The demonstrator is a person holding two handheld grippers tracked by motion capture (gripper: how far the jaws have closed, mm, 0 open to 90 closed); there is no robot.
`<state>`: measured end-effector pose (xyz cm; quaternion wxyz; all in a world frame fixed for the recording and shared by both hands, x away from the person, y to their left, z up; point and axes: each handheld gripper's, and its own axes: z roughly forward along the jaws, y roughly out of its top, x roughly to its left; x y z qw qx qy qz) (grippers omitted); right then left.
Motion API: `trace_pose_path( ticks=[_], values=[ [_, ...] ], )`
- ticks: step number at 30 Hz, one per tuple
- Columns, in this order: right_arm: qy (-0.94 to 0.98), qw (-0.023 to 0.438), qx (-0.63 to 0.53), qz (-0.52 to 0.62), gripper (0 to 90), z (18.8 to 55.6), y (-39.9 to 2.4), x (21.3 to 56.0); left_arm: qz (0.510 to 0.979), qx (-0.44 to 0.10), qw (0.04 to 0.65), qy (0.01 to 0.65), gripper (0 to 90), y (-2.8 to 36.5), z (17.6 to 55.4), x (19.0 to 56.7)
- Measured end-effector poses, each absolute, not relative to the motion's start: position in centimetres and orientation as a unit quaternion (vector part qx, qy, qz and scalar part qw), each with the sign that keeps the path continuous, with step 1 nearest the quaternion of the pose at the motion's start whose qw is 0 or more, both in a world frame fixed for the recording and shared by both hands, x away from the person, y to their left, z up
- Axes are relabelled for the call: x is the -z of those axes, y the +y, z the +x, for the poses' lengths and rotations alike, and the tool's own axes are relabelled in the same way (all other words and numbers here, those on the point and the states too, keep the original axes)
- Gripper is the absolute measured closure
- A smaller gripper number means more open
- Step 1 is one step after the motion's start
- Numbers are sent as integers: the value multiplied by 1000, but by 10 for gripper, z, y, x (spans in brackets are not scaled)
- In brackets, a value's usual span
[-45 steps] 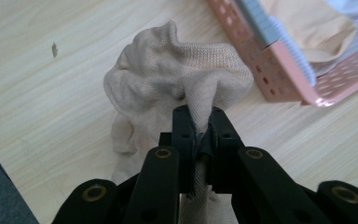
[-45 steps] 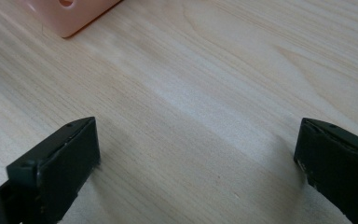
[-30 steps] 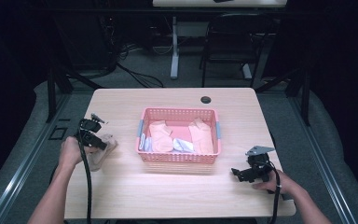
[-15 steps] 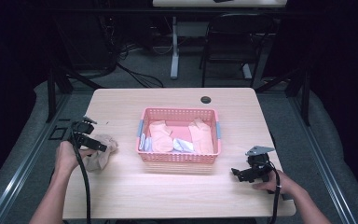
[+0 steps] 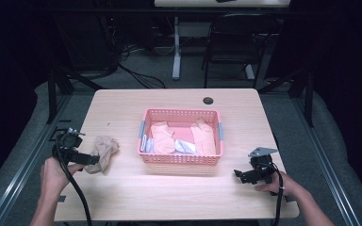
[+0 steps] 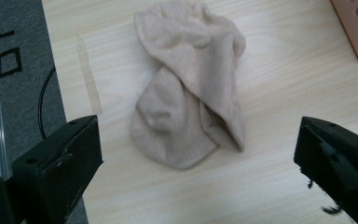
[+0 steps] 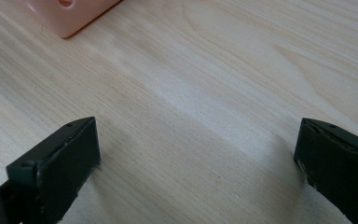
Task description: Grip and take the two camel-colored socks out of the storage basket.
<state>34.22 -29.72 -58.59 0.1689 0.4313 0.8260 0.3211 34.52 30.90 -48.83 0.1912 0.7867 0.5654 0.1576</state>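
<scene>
Lying crumpled lengthwise away from the wide-open, empty left gripper (image 6: pixel 198 175), beige sock (image 6: pixel 191 88).

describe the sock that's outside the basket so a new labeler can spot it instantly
Start at the pink basket in the middle of the wooden table, then look left toward the table's left edge. There a beige sock lies crumpled and folded over itself on the bare wood, just ahead of the open left gripper. It is the one sock outside the basket; the others lie inside it.
</scene>
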Motion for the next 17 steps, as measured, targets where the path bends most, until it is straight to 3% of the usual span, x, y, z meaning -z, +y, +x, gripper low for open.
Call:
trace_pose_path(
  ticks=[8, 17],
  values=[
    [826, 168, -321, 432, 0, 342, -297, 586, 777, -144, 187, 584, 0, 309, 319, 532],
    [826, 168, -322, 432, 0, 342, -297, 586, 777, -144, 180, 585, 0, 314, 319, 549]
  ],
)
